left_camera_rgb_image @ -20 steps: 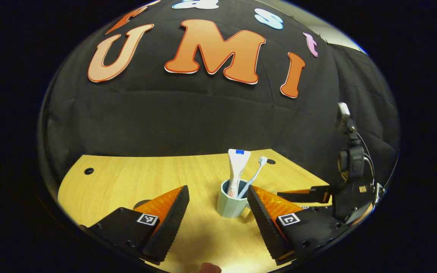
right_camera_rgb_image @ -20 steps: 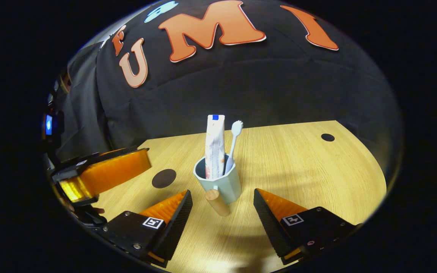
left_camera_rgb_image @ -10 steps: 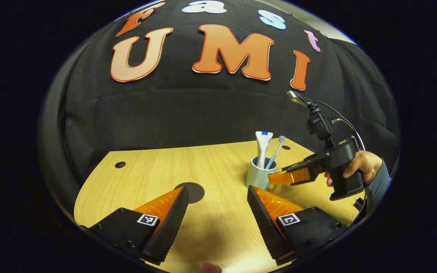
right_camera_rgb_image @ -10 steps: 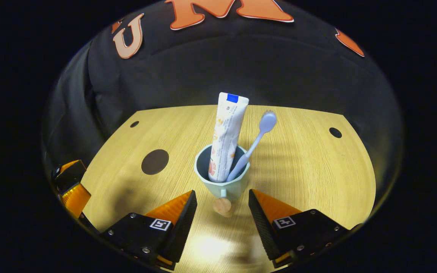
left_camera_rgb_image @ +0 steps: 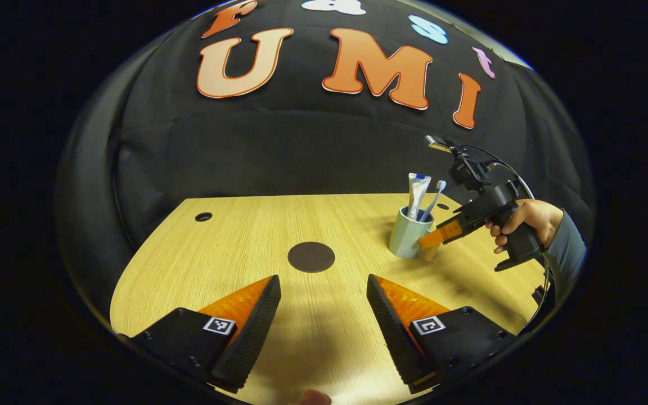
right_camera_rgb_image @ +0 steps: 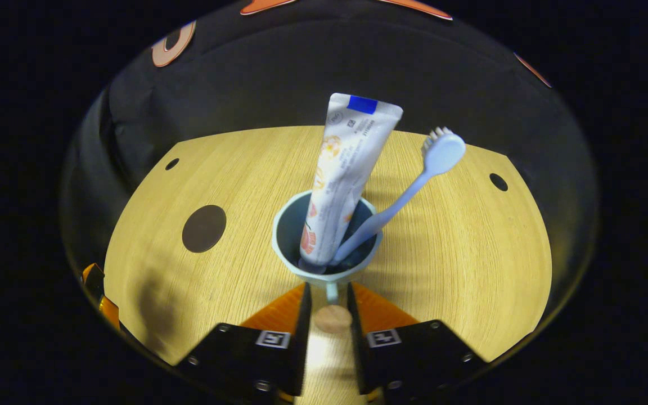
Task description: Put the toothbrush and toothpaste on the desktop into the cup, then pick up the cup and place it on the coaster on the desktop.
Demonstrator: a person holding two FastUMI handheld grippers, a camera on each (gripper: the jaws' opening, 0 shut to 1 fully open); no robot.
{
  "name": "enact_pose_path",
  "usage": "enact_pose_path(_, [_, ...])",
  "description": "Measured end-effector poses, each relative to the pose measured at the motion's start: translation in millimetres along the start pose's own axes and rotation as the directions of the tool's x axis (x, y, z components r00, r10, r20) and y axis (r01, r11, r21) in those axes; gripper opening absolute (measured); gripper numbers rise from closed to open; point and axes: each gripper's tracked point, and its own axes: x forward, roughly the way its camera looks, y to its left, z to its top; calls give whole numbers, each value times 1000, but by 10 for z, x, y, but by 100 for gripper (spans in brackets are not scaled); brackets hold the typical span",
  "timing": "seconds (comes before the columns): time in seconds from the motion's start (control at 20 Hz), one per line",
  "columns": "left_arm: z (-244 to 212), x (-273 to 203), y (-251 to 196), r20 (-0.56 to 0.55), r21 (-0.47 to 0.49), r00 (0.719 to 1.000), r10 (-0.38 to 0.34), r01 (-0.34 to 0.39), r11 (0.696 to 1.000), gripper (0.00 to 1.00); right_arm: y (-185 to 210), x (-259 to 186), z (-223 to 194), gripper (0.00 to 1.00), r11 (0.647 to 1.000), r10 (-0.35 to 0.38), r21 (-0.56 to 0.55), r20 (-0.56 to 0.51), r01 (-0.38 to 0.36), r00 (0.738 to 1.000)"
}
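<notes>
Cup: a pale blue-green faceted ceramic cup (right_camera_rgb_image: 327, 247) stands upright on the light wooden desktop (right_camera_rgb_image: 470, 253); in the left gripper view it sits toward the far right of the desk (left_camera_rgb_image: 410, 232).
Cup handle: a short round wooden peg handle (right_camera_rgb_image: 332, 318) sticks out from the cup's side toward the right gripper's camera.
Toothpaste: a white tube of toothpaste with a blue band at its crimped end (right_camera_rgb_image: 346, 174) stands inside the cup, cap end down, leaning slightly to the right; also seen in the left gripper view (left_camera_rgb_image: 416, 194).
Toothbrush: a light blue plastic toothbrush (right_camera_rgb_image: 408, 191) rests in the cup beside the tube, head up and tilted to the right, touching the rim; in the left gripper view (left_camera_rgb_image: 432, 201) it leans the same way.
Coaster: a flat dark brown round coaster (left_camera_rgb_image: 311, 257) lies on the desk, well apart from the cup and to its left; in the right gripper view (right_camera_rgb_image: 204, 228) it is left of the cup.
Right gripper: the right gripper (right_camera_rgb_image: 327, 323) has its fingers drawn close on either side of the wooden handle; whether both press on it I cannot tell. In the left gripper view it (left_camera_rgb_image: 433, 239) reaches to the cup's side, held by a hand (left_camera_rgb_image: 521, 220) in a grey-blue sleeve (left_camera_rgb_image: 566, 253).
Left gripper: the left gripper (left_camera_rgb_image: 324, 306) hovers above bare desk, jaws spread wide, holding nothing, with the coaster just beyond its fingertips.
</notes>
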Motion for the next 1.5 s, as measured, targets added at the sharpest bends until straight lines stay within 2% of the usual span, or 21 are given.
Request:
enact_pose_path(0.05, [-36, -22, 10, -2, -7, 1000, -1, 1, 1000, 99, -1, -13, -13, 25, 1000, -6, -10, -8, 6, 1000])
enact_pose_path(0.15, [-98, -69, 30, -8, -19, 1000, -1, 1, 1000, 99, 30, 8, 0, 22, 1000, -8, -14, 0, 8, 1000])
enact_pose_path(0.25, [-180, -82, 68, -19, -34, 1000, 3, -4, 999, 99, 65, -10, 27, 20, 1000, 23, -3, 5, -23, 1000])
enact_pose_path(0.7, [-401, -124, 316, -37, -78, 998, 41, -44, 996, 99, 16, -18, 157, 20, 991, 36, -134, 67, -26, 997])
enact_pose_path(1.05, [-452, -41, 381, -58, -98, 997, 52, -57, 994, 99, 61, -16, 186, 20, 975, 127, -191, 81, -110, 989])
enact_pose_path(1.5, [-700, -131, 688, -72, -131, 993, 90, -99, 986, 99, 39, -18, 171, 20, 947, 177, -278, 30, -162, 984])
